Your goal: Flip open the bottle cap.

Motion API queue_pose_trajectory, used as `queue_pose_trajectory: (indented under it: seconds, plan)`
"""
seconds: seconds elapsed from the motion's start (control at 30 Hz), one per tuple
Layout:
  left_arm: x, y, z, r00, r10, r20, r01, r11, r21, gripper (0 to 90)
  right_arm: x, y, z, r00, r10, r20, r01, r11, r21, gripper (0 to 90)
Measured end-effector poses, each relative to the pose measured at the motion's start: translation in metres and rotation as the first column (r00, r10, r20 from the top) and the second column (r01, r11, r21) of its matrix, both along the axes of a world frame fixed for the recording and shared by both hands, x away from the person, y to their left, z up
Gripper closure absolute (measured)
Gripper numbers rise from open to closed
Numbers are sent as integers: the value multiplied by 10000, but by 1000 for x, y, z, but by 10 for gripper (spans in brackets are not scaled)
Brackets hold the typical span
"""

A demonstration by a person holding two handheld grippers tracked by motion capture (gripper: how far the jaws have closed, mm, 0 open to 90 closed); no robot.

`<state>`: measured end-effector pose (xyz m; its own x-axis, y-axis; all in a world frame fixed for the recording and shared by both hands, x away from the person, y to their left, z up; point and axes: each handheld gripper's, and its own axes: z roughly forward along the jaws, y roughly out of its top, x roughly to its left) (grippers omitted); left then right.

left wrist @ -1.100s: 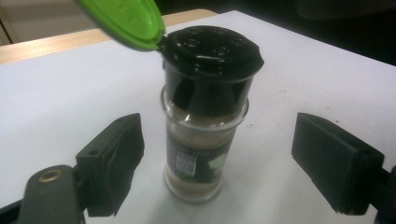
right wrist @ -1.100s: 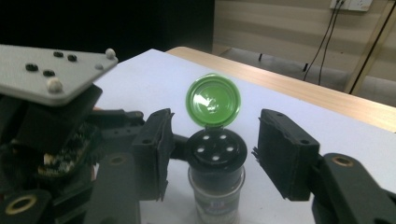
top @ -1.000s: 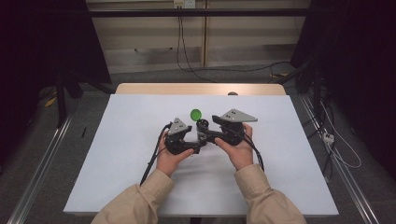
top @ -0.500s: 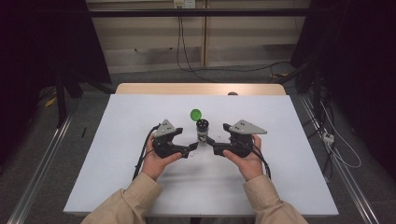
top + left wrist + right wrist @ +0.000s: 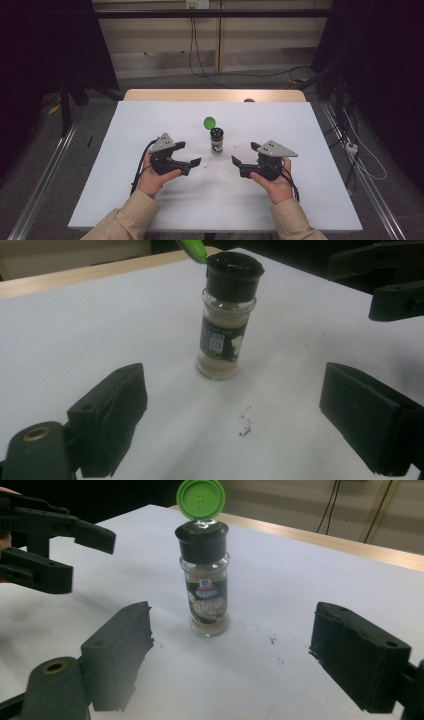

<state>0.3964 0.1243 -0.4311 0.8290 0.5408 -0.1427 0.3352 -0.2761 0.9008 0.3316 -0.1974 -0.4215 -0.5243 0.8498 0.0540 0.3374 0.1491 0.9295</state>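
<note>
Here the left gripper (image 5: 192,163) rests on the white table (image 5: 125,190), jaws spread and empty. The spice jar (image 5: 217,141) stands upright between both tools, apart from each, green flip lid (image 5: 210,122) open. The right gripper (image 5: 236,163) is also spread. Likely best: steady the glass body low, then press the lid shut

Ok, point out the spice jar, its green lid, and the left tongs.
spice jar (image 5: 208,602), right gripper view, label.
green lid (image 5: 201,498), right gripper view, inner face.
left tongs (image 5: 192,166), high view, between tips.
</note>
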Motion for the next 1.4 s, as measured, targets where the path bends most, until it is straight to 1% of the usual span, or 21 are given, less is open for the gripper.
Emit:
queue_pose_trajectory:
  seconds: [0.1,0.17,0.23,0.27,0.3,0.4,0.43,0.5,0.53,0.57,0.63,0.67,0.77,0.8,0.97,1.03,1.1,1.3,1.4]
  plan:
    - [-1,7,-1,9999,107,-75,-107,9999,61,108,-4,-7,-2,10000,-95,-27,95,9999,-63,145]
    - [-2,12,-2,10000,81,1,-81,9999,130,108,-7,-12,-3,9998,-199,21,199,9998,-6,145]
    - [-2,17,-3,9999,146,-64,-146,9999,29,105,-10,-16,-3,9996,-298,23,298,9996,15,145]
    - [-3,19,-3,9999,158,-10,-158,9999,49,103,-11,-18,-4,9995,-326,20,326,9995,26,144]
    - [-3,22,-2,9998,193,18,-193,9998,105,103,-12,-18,-4,9994,-354,-26,354,9994,42,145]
    - [-5,28,-2,9998,208,27,-208,9998,69,102,-14,-21,-7,9993,-373,-52,373,9993,-16,144]
    - [-6,30,-2,9998,209,61,-210,9996,163,102,-14,-21,-8,9994,-355,-63,354,9993,-86,144]
    - [-7,34,-3,9998,194,-50,-193,9997,138,102,-15,-22,-10,9994,-336,-107,335,9993,-138,143]
    - [-7,36,-4,9998,217,-18,-216,9995,212,102,-16,-22,-11,9994,-333,-131,332,9994,-118,143]
    - [-7,38,-4,9998,214,3,-214,9995,218,101,-16,-23,-12,9993,-353,-129,351,9993,-159,142]
    - [-8,41,-4,9996,272,-5,-272,9996,82,102,-17,-25,-14,9991,-391,-130,390,9992,-122,141]
    - [-9,44,-4,9996,295,34,-295,9995,137,102,-17,-25,-14,9991,-386,-179,383,9992,-133,141]
    - [-10,49,-5,9992,389,-14,-389,9991,159,102,-20,-28,-17,9990,-389,-203,387,9992,-138,140]
    - [-10,50,-5,9993,386,4,-386,9991,185,102,-21,-28,-17,9988,-419,-242,416,9991,-96,140]
    - [-12,55,-6,9991,423,31,-423,9988,252,102,-25,-33,-19,9986,-468,-265,462,9987,-230,140]
    - [-13,57,-6,9990,451,-2,-450,9989,139,102,-27,-35,-20,9986,-463,-255,457,9986,-252,140]
    - [-13,58,-5,9990,436,74,-437,9989,197,102,-30,-37,-22,9987,-466,-188,461,9986,-253,139]
    - [-14,65,-7,9986,523,12,-523,9983,239,102,-34,-43,-25,9981,-554,-261,545,9979,-335,138]
    - [-15,68,-7,9983,578,11,-578,9979,280,101,-36,-46,-25,9980,-596,-224,588,9977,-348,137]
